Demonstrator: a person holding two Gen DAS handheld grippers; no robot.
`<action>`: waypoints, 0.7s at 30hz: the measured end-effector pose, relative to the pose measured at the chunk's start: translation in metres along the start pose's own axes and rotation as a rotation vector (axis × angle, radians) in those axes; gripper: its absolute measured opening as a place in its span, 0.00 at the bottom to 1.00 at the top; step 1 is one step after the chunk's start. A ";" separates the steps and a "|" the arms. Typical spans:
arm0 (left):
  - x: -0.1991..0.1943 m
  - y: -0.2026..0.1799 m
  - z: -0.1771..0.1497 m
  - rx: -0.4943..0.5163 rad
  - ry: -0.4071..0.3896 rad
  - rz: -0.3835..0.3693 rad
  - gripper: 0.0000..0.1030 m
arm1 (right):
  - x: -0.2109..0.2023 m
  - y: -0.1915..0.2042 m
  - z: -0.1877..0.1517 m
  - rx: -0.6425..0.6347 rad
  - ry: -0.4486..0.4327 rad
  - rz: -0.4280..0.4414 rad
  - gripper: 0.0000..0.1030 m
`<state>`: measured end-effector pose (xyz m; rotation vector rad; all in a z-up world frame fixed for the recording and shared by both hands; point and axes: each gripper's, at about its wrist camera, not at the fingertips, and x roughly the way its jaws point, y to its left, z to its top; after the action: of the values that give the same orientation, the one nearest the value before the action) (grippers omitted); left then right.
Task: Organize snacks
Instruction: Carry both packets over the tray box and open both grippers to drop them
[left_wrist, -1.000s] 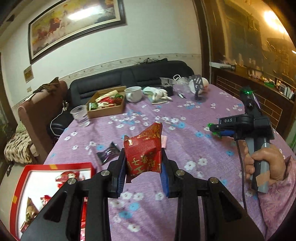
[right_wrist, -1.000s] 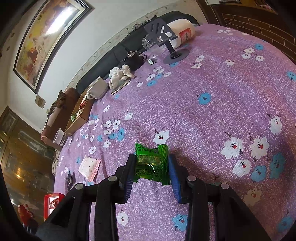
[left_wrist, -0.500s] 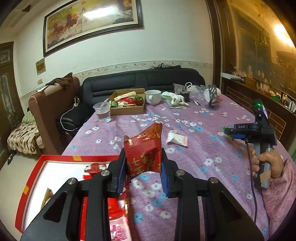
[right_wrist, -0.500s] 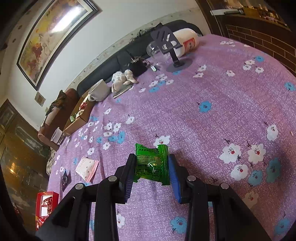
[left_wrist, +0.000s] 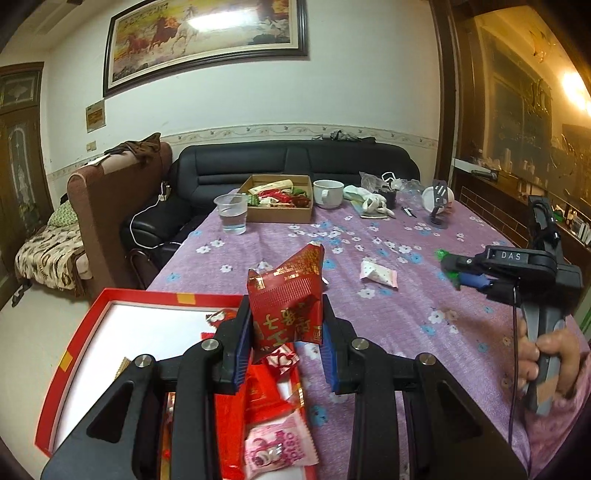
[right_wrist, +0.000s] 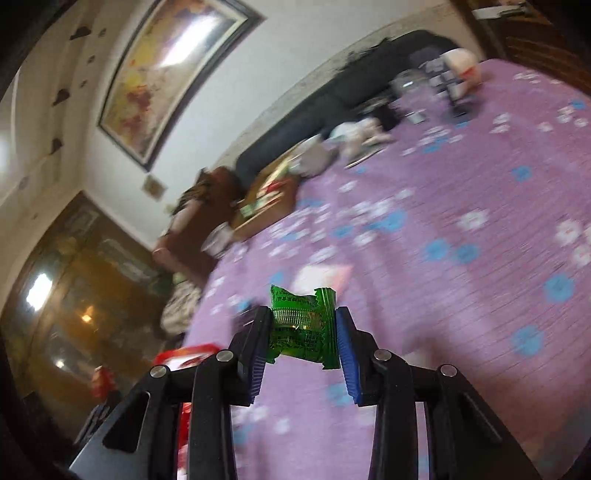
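Observation:
My left gripper (left_wrist: 286, 332) is shut on a red snack packet (left_wrist: 286, 299) with gold print, held above the right edge of a red-rimmed white box (left_wrist: 144, 295). Several red and pink packets (left_wrist: 273, 417) lie in that box below the jaws. My right gripper (right_wrist: 303, 332) is shut on a small green snack packet (right_wrist: 303, 323), lifted over the purple flowered tablecloth (right_wrist: 461, 295). In the left wrist view the right gripper (left_wrist: 461, 271) shows at the right, held by a hand (left_wrist: 554, 354), green packet at its tip. A white-pink packet (left_wrist: 378, 273) lies loose on the cloth.
At the table's far end stand a cardboard box of snacks (left_wrist: 279, 199), a clear plastic cup (left_wrist: 232, 214), a white mug (left_wrist: 328, 194) and a phone stand (left_wrist: 439, 203). A black sofa (left_wrist: 295, 162) and a brown armchair (left_wrist: 114, 206) sit behind the table.
The left gripper has carried the red packet leftwards over the red box, which now fills the lower left. The right gripper has lifted and swung left with the green packet; its view is blurred.

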<state>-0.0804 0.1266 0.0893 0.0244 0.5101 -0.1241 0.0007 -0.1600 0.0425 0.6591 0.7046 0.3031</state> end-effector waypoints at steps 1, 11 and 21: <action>0.000 0.002 -0.001 -0.003 -0.001 0.001 0.29 | 0.003 0.009 -0.005 -0.010 0.009 0.013 0.34; -0.007 0.030 -0.008 -0.051 -0.002 0.012 0.29 | 0.034 0.097 -0.051 -0.157 0.111 0.098 0.34; -0.005 0.054 -0.021 -0.079 0.022 0.034 0.29 | 0.063 0.146 -0.092 -0.228 0.207 0.169 0.34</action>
<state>-0.0887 0.1818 0.0731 -0.0427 0.5360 -0.0704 -0.0221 0.0217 0.0530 0.4735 0.7990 0.6051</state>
